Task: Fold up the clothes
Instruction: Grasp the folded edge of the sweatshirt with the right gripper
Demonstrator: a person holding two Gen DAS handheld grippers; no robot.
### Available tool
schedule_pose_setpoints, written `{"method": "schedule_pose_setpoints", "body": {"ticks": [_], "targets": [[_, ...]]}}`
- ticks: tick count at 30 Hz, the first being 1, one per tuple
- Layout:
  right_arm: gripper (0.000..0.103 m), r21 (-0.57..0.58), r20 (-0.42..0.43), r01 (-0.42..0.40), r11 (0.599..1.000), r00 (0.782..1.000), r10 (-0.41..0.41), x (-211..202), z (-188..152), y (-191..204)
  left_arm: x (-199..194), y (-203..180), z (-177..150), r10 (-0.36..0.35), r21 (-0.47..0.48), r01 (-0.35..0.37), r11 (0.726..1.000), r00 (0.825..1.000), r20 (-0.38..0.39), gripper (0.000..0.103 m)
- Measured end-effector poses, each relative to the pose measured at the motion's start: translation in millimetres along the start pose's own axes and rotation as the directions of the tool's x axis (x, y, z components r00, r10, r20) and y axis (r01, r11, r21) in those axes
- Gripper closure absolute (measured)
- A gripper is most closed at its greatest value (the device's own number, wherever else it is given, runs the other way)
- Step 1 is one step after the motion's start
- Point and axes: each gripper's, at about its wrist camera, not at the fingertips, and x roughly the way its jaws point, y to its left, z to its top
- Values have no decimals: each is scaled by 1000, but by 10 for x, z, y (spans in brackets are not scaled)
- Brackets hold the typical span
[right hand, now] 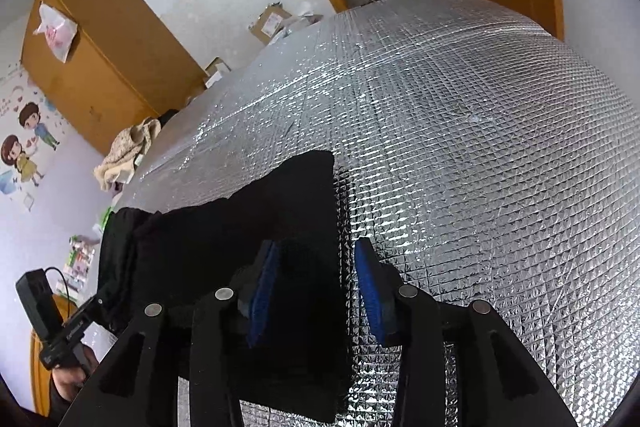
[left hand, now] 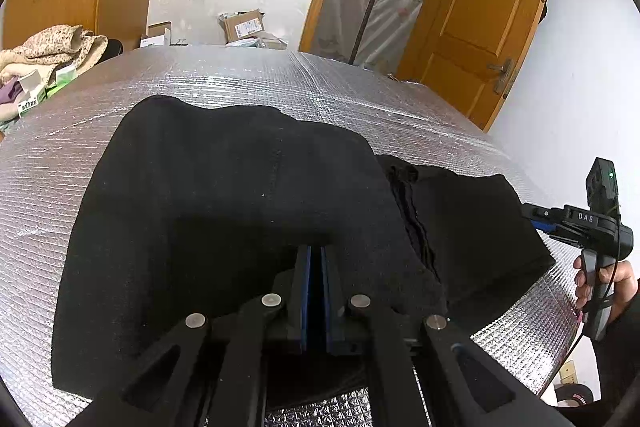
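Garment: a black garment [left hand: 240, 195] lies near the close edge of the silver quilted surface [left hand: 360, 87], its left half doubled over in a thick raised fold, its right part [right hand: 304, 227] flatter and reaching toward the right edge.
Left claw: my left claw [left hand: 316, 267] is clenched on the near edge of the folded cloth, blue pads pressed together with fabric bunched over and around them.
Right claw: my right claw [right hand: 316, 267] stands released, blue pads apart, straddling the garment's right edge; cloth sits between them but neither pad presses on it.
Risk, one-sided hold: I judge that any pull from the left now would drag the whole piece sideways, since nothing pins the right side.
Risk, fold collapse: the doubled layer looks loose and lumpy; letting go on the left could let it slump open.
Risk, slick foil: the surface looks smooth, so the cloth may slide rather than crease.
Risk, near edge: the hem lies close to the surface's rim and could slip off.
Surroundings: a beige cloth heap [left hand: 56, 47] sits far left, well apart.
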Motion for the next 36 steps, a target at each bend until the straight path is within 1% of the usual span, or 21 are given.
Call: {"method": "schedule_pose_setpoints", "body": {"ticks": [5, 11, 18, 23, 27, 36], "targets": [[62, -10, -3, -5, 1000, 1000, 5, -62, -75, 14, 5, -12, 9, 5, 5, -5, 1000, 1000, -1, 99], [62, -29, 0, 31, 999, 1000, -31, -59, -97, 75, 4, -3, 5, 6, 7, -6, 1000, 1000, -1, 99], [62, -13, 4, 29, 999, 1000, -29, -64, -88, 84, -1, -8, 7, 9, 9, -9, 1000, 1000, -1, 99], [61, -17, -34, -16, 1000, 999, 16, -121, -172, 134, -3, 4, 8, 5, 5, -5, 1000, 1000, -1, 99], [62, 18, -44, -50, 999, 998, 50, -150, -180, 105, 5, -2, 17, 5, 5, -5, 1000, 1000, -2, 99], [62, 25, -41, -48, 999, 998, 49, -21, -15, 109, 12, 13, 22, -8, -9, 8, 1000, 1000, -2, 99]]}}
